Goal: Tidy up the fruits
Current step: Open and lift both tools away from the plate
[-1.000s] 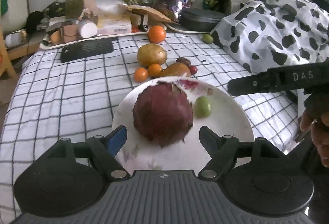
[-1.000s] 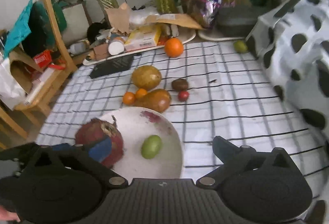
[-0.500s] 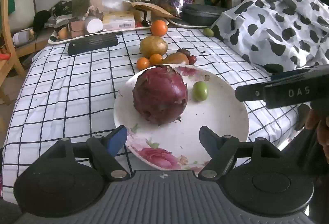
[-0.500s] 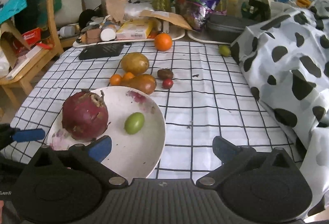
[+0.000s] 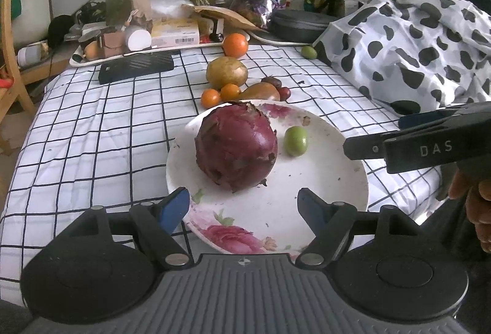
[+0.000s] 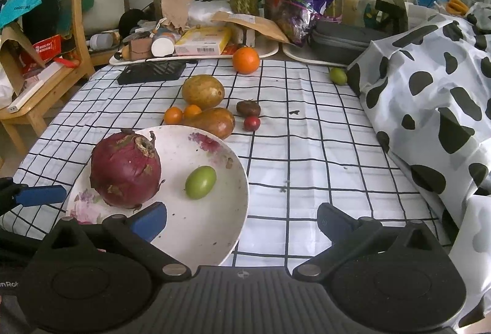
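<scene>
Change: pulled back from the plate [image 5: 343, 180] over the last second, both grippers; big red fruit [image 5: 236, 146] lower and farther from the left fingers than before.
Left gripper [image 5: 244, 208]: spread wide, holding nothing, touching nothing; blue-tipped fingers [image 5: 173, 206] hanging over the near rim of the plate, either side of the red fruit.
Right gripper [image 6: 242, 222]: spread wide, empty; left finger [image 6: 150, 220] above the plate's near edge, right finger off the plate over the checked cloth [image 6: 307, 156]; seen side-on at the plate's right in the left wrist view.
Plate: white with pink flowers, on the checked surface; carrying the red fruit on its left half and a small green fruit [image 6: 200, 182] just right of it, apart.
Behind the plate: brown pear [image 6: 214, 122] at the far rim, two small orange fruits [image 6: 173, 115] left of it, yellow-brown fruit [image 6: 202, 91] beyond, dark fruit [image 6: 248, 108] and small red fruit [image 6: 251, 123] to the right.
Far from the plate: orange [image 6: 245, 60] near the cluttered tray [image 6: 196, 54]; second green fruit [image 6: 338, 76] beside the spotted blanket [image 6: 429, 94].
</scene>
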A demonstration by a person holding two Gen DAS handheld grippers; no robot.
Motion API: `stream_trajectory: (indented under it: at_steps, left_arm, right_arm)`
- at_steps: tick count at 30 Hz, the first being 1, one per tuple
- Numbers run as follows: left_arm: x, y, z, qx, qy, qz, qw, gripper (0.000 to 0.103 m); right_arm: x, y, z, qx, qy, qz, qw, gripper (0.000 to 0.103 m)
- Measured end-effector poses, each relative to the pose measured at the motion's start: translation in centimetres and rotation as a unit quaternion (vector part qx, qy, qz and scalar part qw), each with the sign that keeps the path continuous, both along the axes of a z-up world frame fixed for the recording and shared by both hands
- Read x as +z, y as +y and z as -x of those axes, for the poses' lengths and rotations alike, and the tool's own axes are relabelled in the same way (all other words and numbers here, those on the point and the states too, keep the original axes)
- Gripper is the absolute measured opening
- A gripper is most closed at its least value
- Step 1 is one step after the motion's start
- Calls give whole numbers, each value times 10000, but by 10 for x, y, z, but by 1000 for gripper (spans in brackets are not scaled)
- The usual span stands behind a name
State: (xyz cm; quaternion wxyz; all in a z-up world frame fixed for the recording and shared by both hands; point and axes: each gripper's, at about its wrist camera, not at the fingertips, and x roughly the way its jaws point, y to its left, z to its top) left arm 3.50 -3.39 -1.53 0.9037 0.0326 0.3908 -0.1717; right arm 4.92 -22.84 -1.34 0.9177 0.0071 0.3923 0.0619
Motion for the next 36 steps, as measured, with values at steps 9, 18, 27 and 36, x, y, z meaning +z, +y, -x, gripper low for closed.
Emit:
stream_trajectory:
  at_steps: [9, 18, 27, 36]
  left_arm:
    - [9, 3, -2, -64, -259, -10, 9996, 76]
    - [20, 15, -12, -75, -613, 138, 9980, 76]
    - [18, 19, -40, -57, -685, -17, 9976, 76]
    - [13, 38, -81, 101, -508, 318, 9982, 76]
  right_arm:
    - [0, 0, -4, 1, -16, -19, 10000, 103]
    - [3, -3, -16, -111, -122, -47, 9999, 103]
    - [1, -9, -34, -165, -115, 27, 9998, 103]
    - [-3, -13, -58, -170, -56, 111, 9998, 103]
